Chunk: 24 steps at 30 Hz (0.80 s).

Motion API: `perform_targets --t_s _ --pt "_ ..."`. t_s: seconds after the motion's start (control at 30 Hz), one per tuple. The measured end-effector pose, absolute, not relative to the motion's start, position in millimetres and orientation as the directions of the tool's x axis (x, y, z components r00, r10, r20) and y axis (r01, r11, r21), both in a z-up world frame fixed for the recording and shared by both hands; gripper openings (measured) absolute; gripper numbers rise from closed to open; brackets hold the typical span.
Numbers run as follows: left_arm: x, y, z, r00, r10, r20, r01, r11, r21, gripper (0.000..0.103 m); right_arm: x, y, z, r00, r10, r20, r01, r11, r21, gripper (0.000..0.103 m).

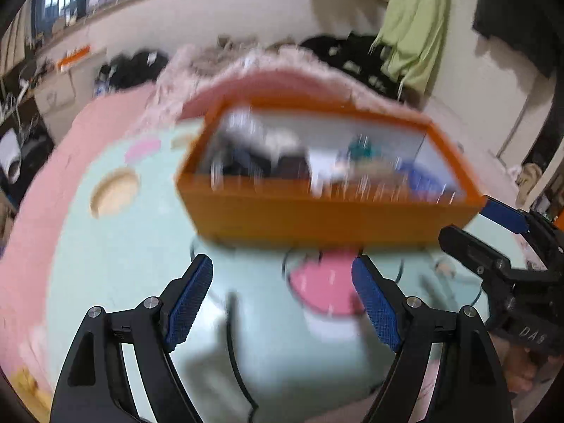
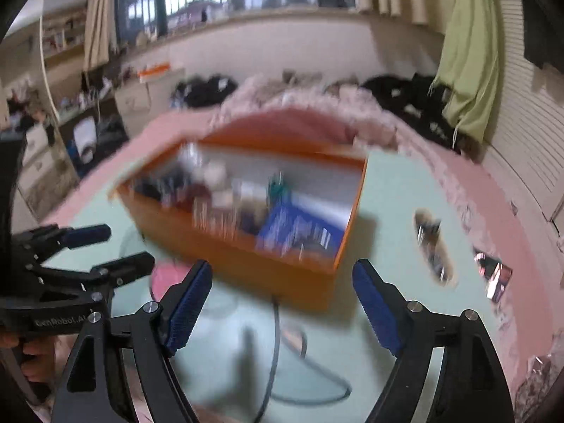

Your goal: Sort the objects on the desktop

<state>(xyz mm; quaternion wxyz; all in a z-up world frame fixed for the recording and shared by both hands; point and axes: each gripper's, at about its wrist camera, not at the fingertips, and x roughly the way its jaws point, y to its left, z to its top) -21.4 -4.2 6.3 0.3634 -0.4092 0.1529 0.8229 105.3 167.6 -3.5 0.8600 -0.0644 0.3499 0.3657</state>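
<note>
Between picks, my left gripper (image 1: 282, 303) and right gripper (image 2: 282, 303) hang with jaws apart and empty before the filled orange box (image 2: 246, 246), while loose items (image 2: 431, 243) right of my right jaws seemingly await collection next.
</note>
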Motion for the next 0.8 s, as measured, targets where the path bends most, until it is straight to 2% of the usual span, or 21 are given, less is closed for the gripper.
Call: perform_targets --t_s 0.13,0.17,0.2,0.23,0.33,0.47,0.8 --pt "-26.9 -3.1 -13.6 -0.395 0.407 -0.824 -0.693 -0.72 -0.023 0.083 107.8 170.4 -28.2 0.422 0.562 -0.712 -0.677 0.717 0.165 0.082" --pt "-27.5 -2.3 -16.0 -0.407 0.388 -0.827 -0.685 -0.729 -0.005 0.09 112.1 166.6 -30.9 0.411 0.564 -0.717 -0.663 0.724 0.189 0.083" --pt "-28.0 -1.9 -19.1 -0.4 0.385 -0.832 -0.684 -0.729 -0.008 0.103 113.7 165.4 -33.1 0.404 0.559 -0.724 -0.649 0.733 0.203 0.089" --pt "-27.5 -0.9 -22.5 -0.398 0.378 -0.836 -0.686 -0.728 -0.003 0.103 115.4 163.8 -34.9 0.409 0.555 -0.725 -0.64 0.74 0.205 0.095" --pt "-26.2 -1.7 -22.0 -0.401 0.381 -0.833 -0.686 -0.728 -0.002 0.103 113.5 166.1 -38.1 0.419 0.526 -0.74 -0.634 0.753 0.176 0.103" --pt "-27.4 -2.4 -22.6 -0.401 0.382 -0.833 -0.686 -0.727 -0.003 0.103 108.1 174.5 -40.8 0.442 0.476 -0.76 -0.64 0.761 0.104 0.103" --pt "-30.0 1.4 -22.1 -0.403 0.384 -0.831 -0.687 -0.726 -0.002 0.103 107.3 176.7 -40.8 0.441 0.476 -0.761 -0.641 0.76 0.103 0.103"
